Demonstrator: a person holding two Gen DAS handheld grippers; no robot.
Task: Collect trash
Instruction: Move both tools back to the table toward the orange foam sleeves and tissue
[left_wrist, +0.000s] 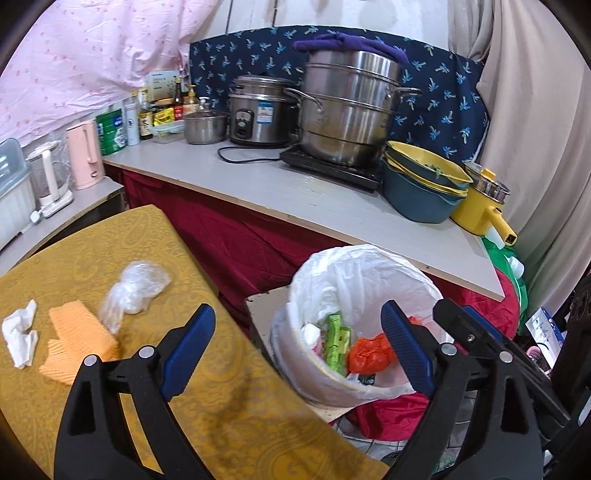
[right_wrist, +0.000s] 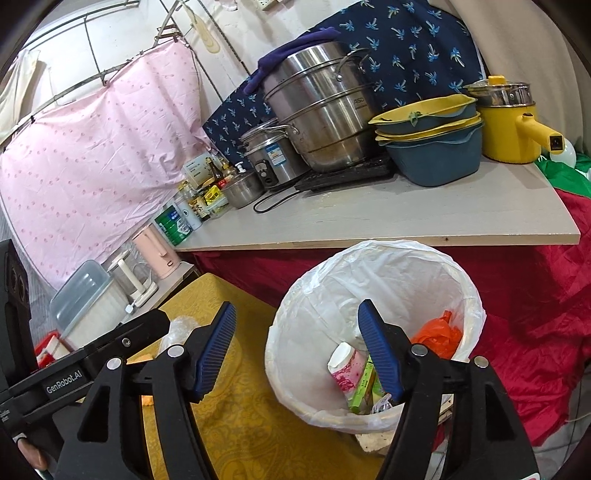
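- Left tongs (left_wrist: 297, 354): spread wide and empty, hanging over the near edge of the tabletop (left_wrist: 229, 417), with one blue pad over the yellow cloth and the other over the bin.
- Right tongs (right_wrist: 299, 350): likewise wide apart with nothing between the pads, poised at the rim of the bin (right_wrist: 373, 421).
- Bin: white-lined, standing on the floor just beside the tabletop, mouth upward. Contents: orange bag (left_wrist: 369, 352), green carton (left_wrist: 334, 343), printed paper cup (right_wrist: 347, 369).
- Trash remaining on the tabletop, left-wrist view: crumpled clear plastic bag (left_wrist: 135, 288), orange ribbed cloth (left_wrist: 79, 339) and crumpled white tissue (left_wrist: 20, 336), grouped at the left and well apart from the bin.
- Orientation: the clear bag's long axis ran from upper right, where it was fullest, to lower left, its thin twisted tail touching the orange cloth. The tissue lay roughly lengthwise toward the camera.
- Step, judged: between deposits, both tongs free, collection partly done.
- Next move, judged: left tongs swing left, descend on the clear bag across its narrow waist, close, and carry it to the bin. Thin film may slip, so a deep bite is advisable.
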